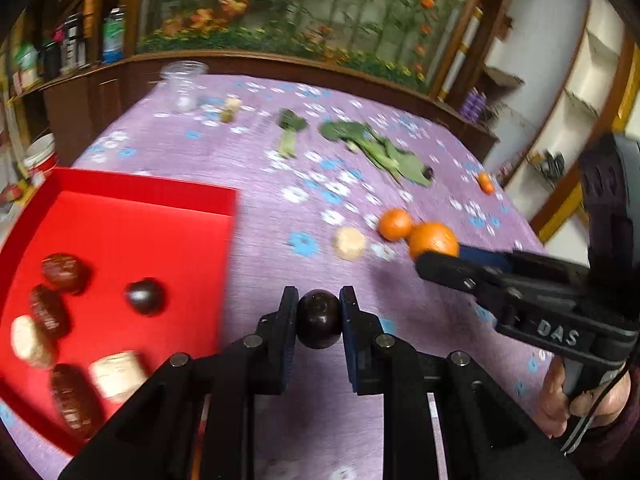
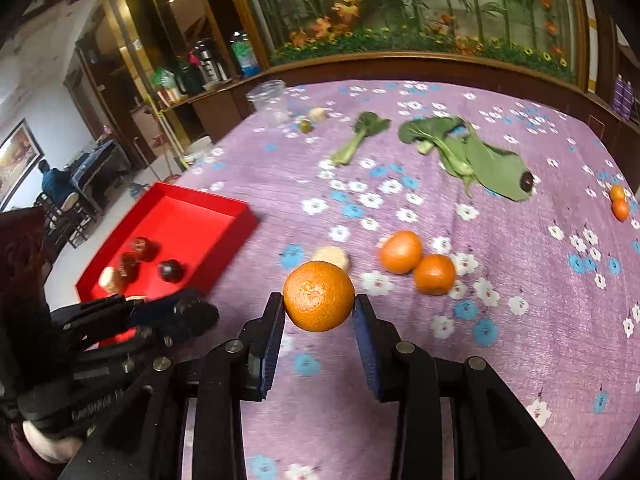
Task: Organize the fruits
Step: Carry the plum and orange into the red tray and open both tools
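Left gripper (image 1: 319, 318) clamps dark plum (image 1: 319, 323) — right gripper (image 2: 319, 312) clamps orange (image 2: 319, 295)

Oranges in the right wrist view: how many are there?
5. One orange is in the right gripper, two touching oranges lie just beyond it, two small ones at far right.

The right gripper (image 2: 319, 309) clamps an orange (image 2: 319, 296) above the purple flowered tablecloth (image 2: 520, 340). Two more oranges (image 2: 416, 263) lie touching just beyond. The red tray (image 2: 240, 216) sits left, behind the left gripper (image 2: 176, 312).
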`<state>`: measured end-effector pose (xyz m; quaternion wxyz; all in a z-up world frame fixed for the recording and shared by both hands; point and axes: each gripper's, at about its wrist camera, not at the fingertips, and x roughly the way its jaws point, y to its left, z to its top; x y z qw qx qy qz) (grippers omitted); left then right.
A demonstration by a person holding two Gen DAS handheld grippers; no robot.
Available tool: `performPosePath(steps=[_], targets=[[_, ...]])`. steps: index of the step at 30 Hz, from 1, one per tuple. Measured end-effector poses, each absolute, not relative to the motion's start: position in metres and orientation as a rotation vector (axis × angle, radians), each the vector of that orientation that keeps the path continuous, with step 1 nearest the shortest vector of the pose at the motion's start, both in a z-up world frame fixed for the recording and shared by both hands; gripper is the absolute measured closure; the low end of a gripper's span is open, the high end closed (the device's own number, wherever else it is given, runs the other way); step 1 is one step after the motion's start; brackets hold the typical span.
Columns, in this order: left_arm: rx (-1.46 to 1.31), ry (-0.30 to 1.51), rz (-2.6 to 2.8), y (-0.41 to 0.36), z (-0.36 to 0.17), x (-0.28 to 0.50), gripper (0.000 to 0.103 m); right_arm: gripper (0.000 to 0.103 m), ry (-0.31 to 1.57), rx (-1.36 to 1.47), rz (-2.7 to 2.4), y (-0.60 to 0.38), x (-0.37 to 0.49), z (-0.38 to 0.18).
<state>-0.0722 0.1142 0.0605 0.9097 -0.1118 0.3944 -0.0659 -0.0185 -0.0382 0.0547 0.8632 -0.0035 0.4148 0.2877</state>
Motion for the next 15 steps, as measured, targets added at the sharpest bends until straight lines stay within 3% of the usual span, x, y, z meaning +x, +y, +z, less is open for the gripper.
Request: performPosePath(steps=[15], targets=[[-0.304,0.744,0.144,0.248,0.081,-0.072,0.083,0.064,0.914,-0.079,0.792,0.066,-0.032,0.055]])
